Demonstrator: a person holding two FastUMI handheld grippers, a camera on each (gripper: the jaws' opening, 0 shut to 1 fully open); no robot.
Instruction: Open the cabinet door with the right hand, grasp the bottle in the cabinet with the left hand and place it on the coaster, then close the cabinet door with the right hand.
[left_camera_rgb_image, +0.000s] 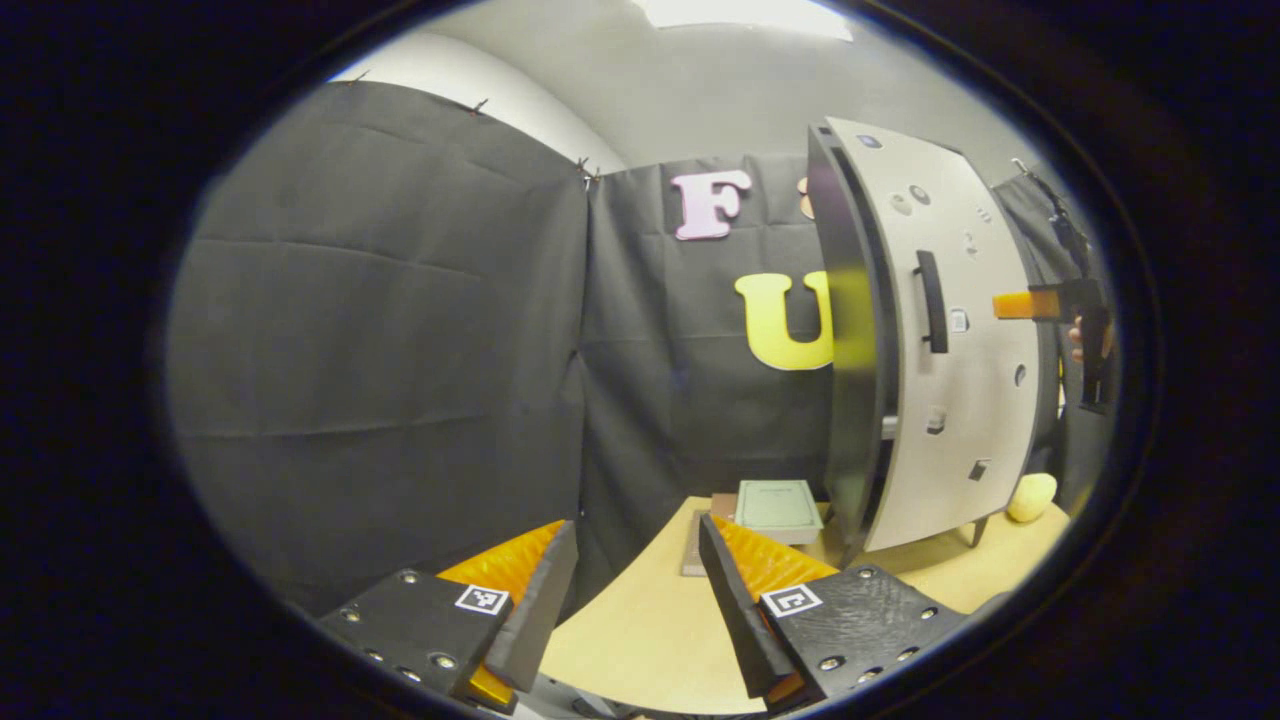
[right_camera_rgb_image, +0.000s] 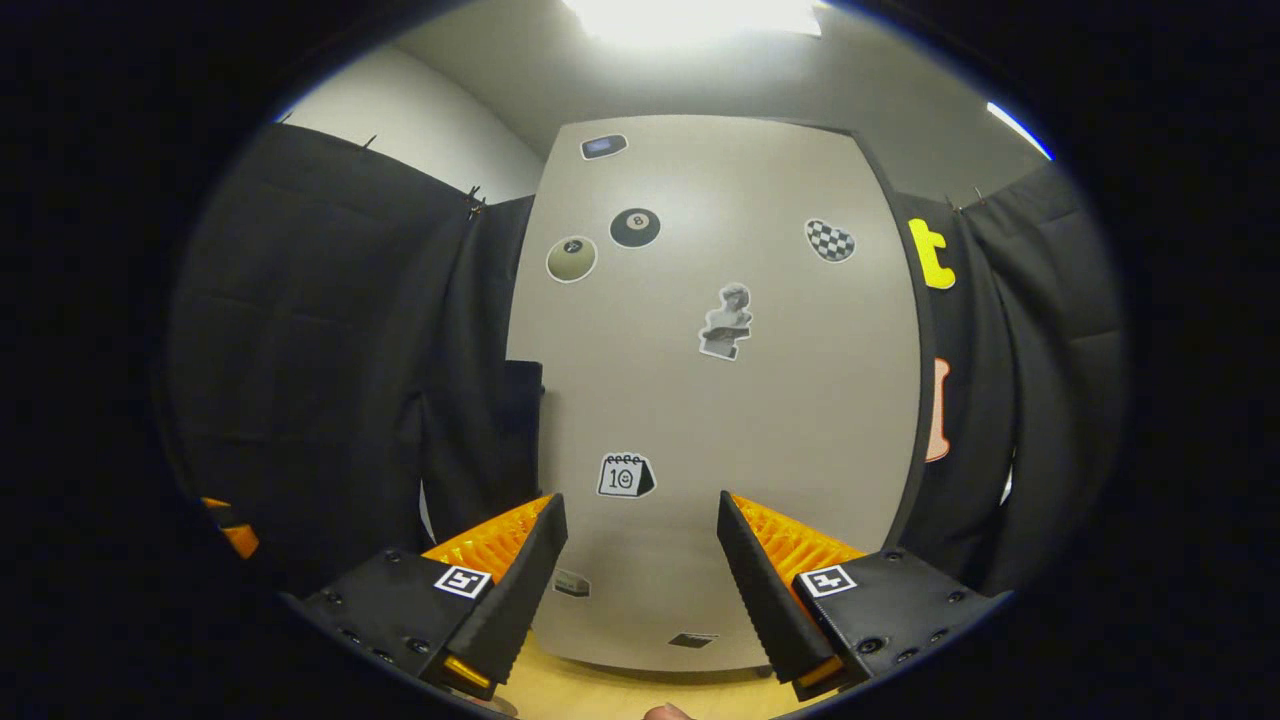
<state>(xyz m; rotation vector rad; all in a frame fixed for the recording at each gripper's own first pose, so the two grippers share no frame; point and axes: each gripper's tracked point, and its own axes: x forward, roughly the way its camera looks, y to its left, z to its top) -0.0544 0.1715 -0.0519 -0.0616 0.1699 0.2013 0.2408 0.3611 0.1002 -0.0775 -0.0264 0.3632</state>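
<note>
A tall cabinet (left_camera_rgb_image: 850, 380) with dark sides stands on the wooden table at the right. Its pale door (left_camera_rgb_image: 960, 380) carries stickers and a black vertical handle (left_camera_rgb_image: 932, 300). The door hides the cabinet's inside. My left gripper (left_camera_rgb_image: 635, 590) hangs open over the table's near left part, well short of the cabinet, with nothing between its fingers. My right gripper (right_camera_rgb_image: 640, 580) is open and faces the sticker-covered door (right_camera_rgb_image: 720, 400) from close by, with the handle (right_camera_rgb_image: 522, 420) off to its left. It also appears in the left gripper view, where the right gripper (left_camera_rgb_image: 1005, 305) is held by a hand beyond the door's right edge at handle height.
A green notebook (left_camera_rgb_image: 778, 508) lies on a brownish flat thing (left_camera_rgb_image: 695, 545) on the table (left_camera_rgb_image: 640, 640) left of the cabinet's foot. A pale yellow rounded object (left_camera_rgb_image: 1030, 497) sits on the table right of the cabinet. Black cloth walls close the booth behind and at the left.
</note>
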